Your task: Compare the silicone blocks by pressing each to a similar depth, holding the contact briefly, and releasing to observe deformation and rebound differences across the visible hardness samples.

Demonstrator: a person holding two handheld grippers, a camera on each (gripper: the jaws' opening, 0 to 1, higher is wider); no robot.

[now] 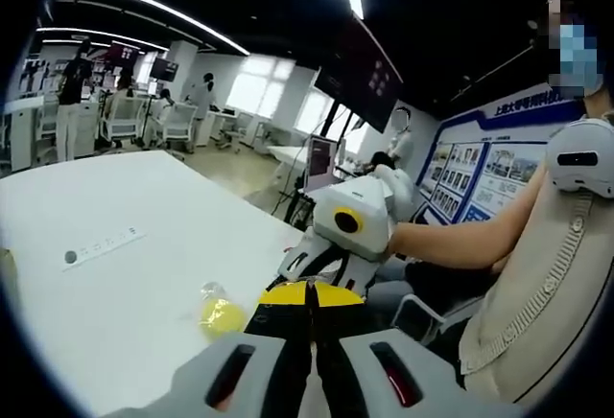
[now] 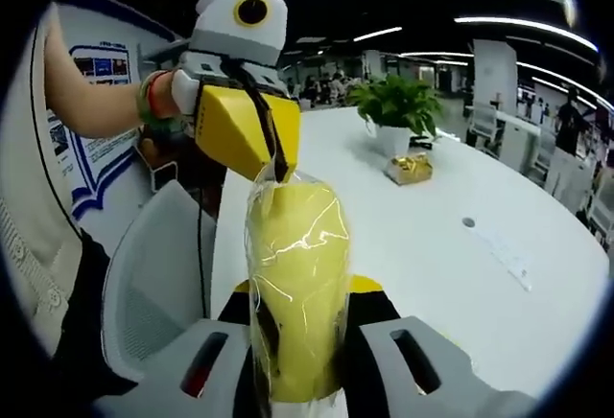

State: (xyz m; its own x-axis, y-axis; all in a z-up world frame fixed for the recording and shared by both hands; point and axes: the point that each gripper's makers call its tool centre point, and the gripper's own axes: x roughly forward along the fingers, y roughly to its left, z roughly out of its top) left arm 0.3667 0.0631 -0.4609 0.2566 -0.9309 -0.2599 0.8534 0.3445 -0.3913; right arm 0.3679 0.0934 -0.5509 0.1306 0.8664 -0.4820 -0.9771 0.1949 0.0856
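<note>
both tongs (image 2: 271,174) (image 2: 297,341) on yellow wrapped block (image 2: 295,284)

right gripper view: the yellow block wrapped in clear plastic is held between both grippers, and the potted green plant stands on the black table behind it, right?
Not quite: the table is white, not black, as the right gripper view shows. The rest holds: the right gripper and left gripper both grip the yellow block wrapped in clear plastic, and the potted green plant stands behind it.

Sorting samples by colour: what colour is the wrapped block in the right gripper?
Yellow block in clear wrap, best in the right gripper view.
</note>
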